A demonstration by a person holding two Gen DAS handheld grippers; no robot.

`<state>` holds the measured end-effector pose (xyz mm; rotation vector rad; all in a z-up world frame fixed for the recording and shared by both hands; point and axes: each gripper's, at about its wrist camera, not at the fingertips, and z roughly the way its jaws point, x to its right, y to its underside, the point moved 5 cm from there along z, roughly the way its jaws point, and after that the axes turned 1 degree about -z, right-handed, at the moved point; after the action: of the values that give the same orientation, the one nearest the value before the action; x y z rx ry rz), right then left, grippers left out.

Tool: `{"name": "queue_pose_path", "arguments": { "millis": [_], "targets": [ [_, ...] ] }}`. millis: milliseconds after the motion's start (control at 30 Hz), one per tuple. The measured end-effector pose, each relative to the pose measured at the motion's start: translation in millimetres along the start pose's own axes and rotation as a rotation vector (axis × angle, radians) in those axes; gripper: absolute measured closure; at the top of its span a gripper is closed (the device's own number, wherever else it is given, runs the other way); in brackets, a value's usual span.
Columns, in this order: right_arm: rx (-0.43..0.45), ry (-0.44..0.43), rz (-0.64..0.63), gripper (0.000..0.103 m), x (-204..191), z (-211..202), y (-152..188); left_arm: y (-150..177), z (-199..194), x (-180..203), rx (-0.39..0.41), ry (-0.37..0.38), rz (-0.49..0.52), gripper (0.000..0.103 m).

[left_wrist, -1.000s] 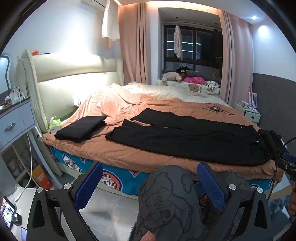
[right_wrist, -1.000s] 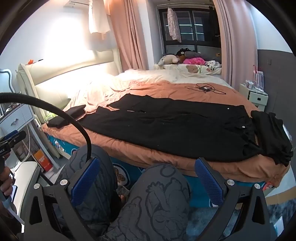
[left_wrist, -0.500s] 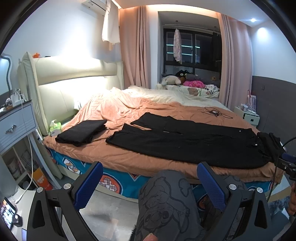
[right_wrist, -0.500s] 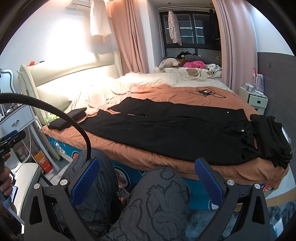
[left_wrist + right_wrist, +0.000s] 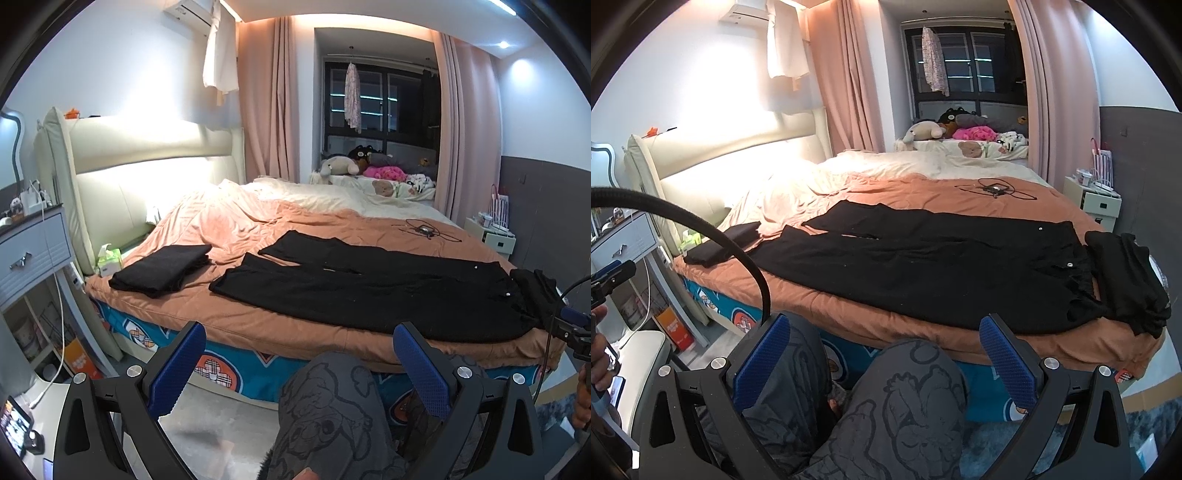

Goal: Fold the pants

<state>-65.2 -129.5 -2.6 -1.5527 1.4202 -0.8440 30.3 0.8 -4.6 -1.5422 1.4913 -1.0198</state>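
**Pants laid flat on the bed, both grippers spread and empty**

At your far left stands the nightstand (image 5: 35, 251) with a white cable hanging down its front, and just beside it the padded cream headboard (image 5: 147, 155). A green tissue box (image 5: 109, 260) sits on the mattress at the foot of that headboard.

Moving right, you have a folded black garment (image 5: 162, 269) lying on the orange-brown blanket (image 5: 258, 325) near the bed's left corner — apart from the pants, with bare blanket between them.

Your left gripper (image 5: 299, 365) is held low in front of the bed, its blue-padded fingers spread wide with nothing between them; your knee in grey printed trousers (image 5: 328, 413) shows below the gap.

The black pants (image 5: 369, 295) lie flat along the near part of the bed, the two leg ends pointing towards the headboard and slightly parted, the waist at the right. Small pale buttons show near the waistband. Beyond them a dark cable (image 5: 424, 230) lies tangled on the blanket.

In the right wrist view your right gripper (image 5: 884, 354) is likewise wide apart and holds nothing, hovering in front of the mattress edge over both your knees.

At the right end, a second black garment (image 5: 1126, 273) lies crumpled — it touches the pants' waist and hangs at the bed's corner. Past it stands a small white bedside cabinet (image 5: 1097, 201).
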Motion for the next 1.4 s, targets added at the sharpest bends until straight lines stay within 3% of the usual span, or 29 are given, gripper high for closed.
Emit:
{"name": "queue_pose_path", "arguments": {
  "millis": [1400],
  "targets": [
    [0.014,-0.007,-0.01,0.0,-1.8,1.1,-3.2,-3.2,4.3,-2.5,0.001,0.005,-0.006,0.0]
  ]
}}
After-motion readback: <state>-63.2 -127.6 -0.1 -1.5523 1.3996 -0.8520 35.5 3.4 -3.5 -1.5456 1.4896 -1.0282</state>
